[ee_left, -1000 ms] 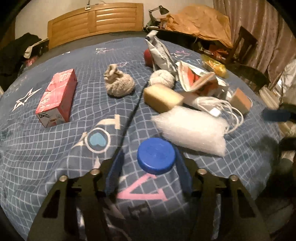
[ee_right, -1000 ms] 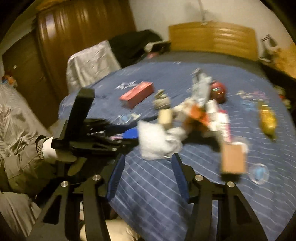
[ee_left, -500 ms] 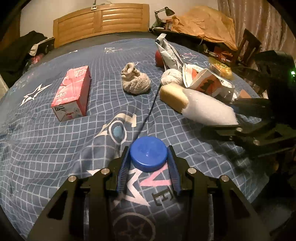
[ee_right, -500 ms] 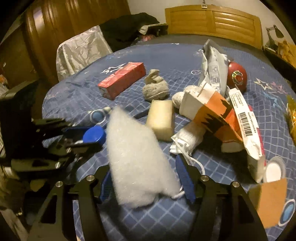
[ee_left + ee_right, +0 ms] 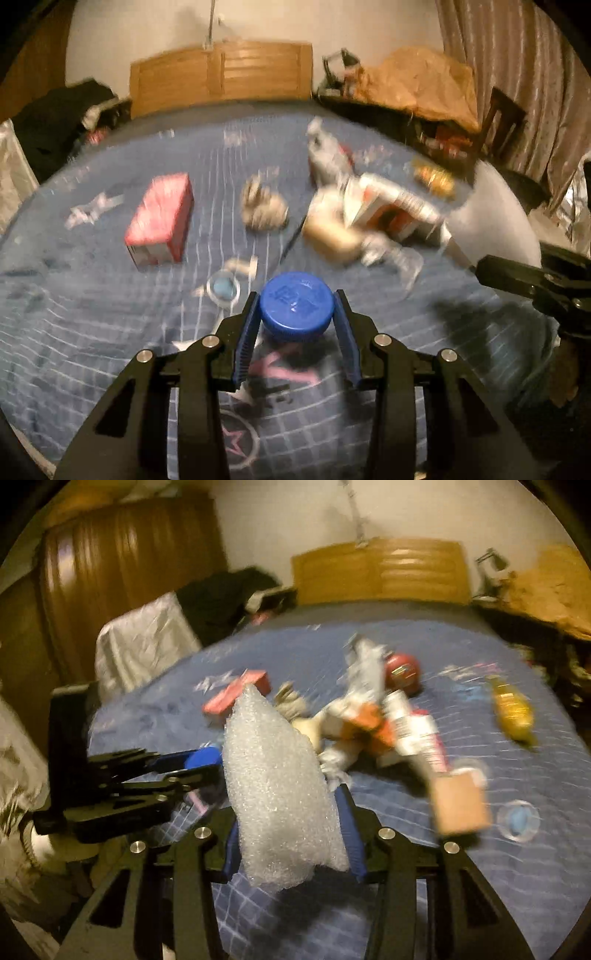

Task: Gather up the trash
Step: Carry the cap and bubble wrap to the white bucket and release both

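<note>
My left gripper [image 5: 295,325] is shut on a round blue bottle cap [image 5: 295,304], held above the blue quilt [image 5: 92,332]. My right gripper [image 5: 286,834] has a crumpled white bubble-wrap bag [image 5: 277,790] between its blue pads; its jaws are closing and the pads press on the bag's lower part, lifted off the bed. In the left wrist view that bag [image 5: 491,218] shows at the right with the right gripper's black frame under it. In the right wrist view the left gripper [image 5: 192,764] with the blue cap sits at the left.
Trash lies mid-bed: a red carton [image 5: 160,219], a beige cloth ball [image 5: 264,208], a tan sponge block [image 5: 332,232], an orange-white paper bag [image 5: 373,720], a brown box [image 5: 460,803], a yellow wrapper [image 5: 513,710], a red ball [image 5: 400,672]. Wooden headboard [image 5: 221,74] behind.
My right gripper closed on the bubble-wrap bag and lifted it off the quilt. My left gripper rose with the blue cap held in it.
</note>
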Demonstrator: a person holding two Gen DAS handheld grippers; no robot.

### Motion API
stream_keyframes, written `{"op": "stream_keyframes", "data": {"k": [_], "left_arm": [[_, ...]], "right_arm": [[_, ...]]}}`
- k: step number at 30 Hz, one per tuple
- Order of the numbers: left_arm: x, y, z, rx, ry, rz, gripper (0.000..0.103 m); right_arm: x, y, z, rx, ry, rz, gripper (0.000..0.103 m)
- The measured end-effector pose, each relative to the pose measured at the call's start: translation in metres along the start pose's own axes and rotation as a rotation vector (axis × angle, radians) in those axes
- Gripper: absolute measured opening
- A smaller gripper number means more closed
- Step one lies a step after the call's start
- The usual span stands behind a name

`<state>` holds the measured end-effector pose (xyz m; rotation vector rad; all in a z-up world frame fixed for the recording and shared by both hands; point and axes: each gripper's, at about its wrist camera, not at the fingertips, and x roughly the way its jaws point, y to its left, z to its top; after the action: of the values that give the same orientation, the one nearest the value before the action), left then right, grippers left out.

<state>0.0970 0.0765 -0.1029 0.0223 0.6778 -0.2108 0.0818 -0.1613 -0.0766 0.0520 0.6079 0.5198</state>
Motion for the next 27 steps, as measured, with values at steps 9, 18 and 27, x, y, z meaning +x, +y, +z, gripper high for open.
{"op": "stream_keyframes", "data": {"k": [9,18,27], "left_arm": [[-0.072,-0.056,0.039,0.005,-0.203,0.085,0.039],[-0.090,-0.089,0.040,0.013,-0.314,0.143,0.039],[-0.088,-0.090,0.040,0.008,-0.299,0.133,0.039]], "right_arm": [[-0.091,0.000,0.012,0.006,-0.220,-0.257,0.047],[-0.126,0.003,0.008,0.003,-0.335,-0.329,0.047],[-0.127,0.008,0.008,-0.001,-0.342,-0.327,0.047]]}}
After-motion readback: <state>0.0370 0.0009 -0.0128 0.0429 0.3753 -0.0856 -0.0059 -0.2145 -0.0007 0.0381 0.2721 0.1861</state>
